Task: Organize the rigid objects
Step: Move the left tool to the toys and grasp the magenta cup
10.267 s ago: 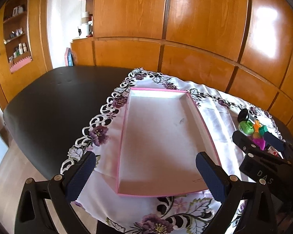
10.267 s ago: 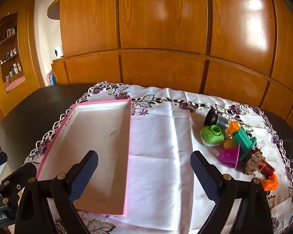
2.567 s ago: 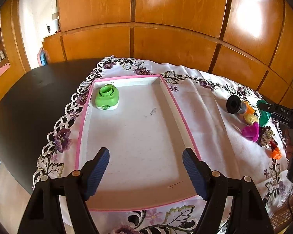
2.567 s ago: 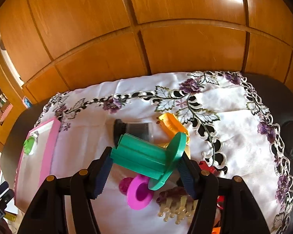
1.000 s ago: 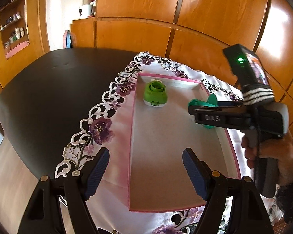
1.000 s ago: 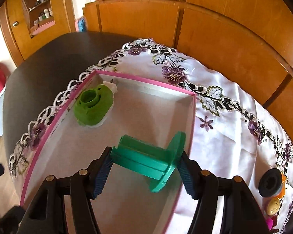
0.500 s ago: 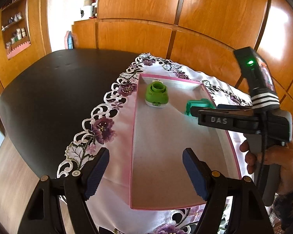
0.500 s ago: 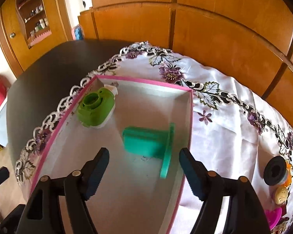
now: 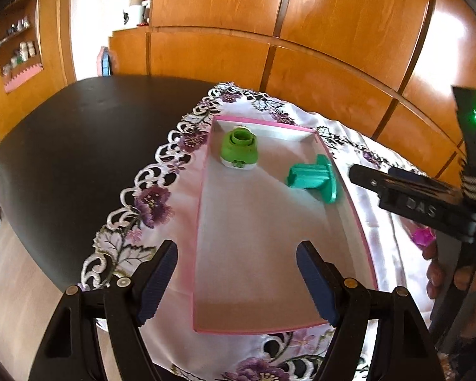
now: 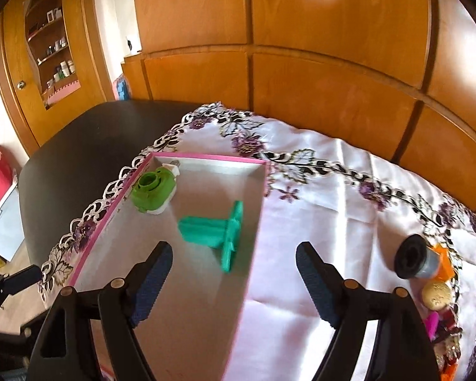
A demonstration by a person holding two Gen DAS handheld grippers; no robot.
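Only the right wrist view shows the black cylinder (image 10: 411, 260) — outside the tray (image 10: 206, 157).

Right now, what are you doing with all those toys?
A person is sorting toys into the pink tray with two hand-held grippers. The teal spool and the green toy lie in the tray. The right gripper is open and holds nothing; the left gripper is open too, hovering at the tray's near end. More toys wait on the cloth to the right, such as the black cup.
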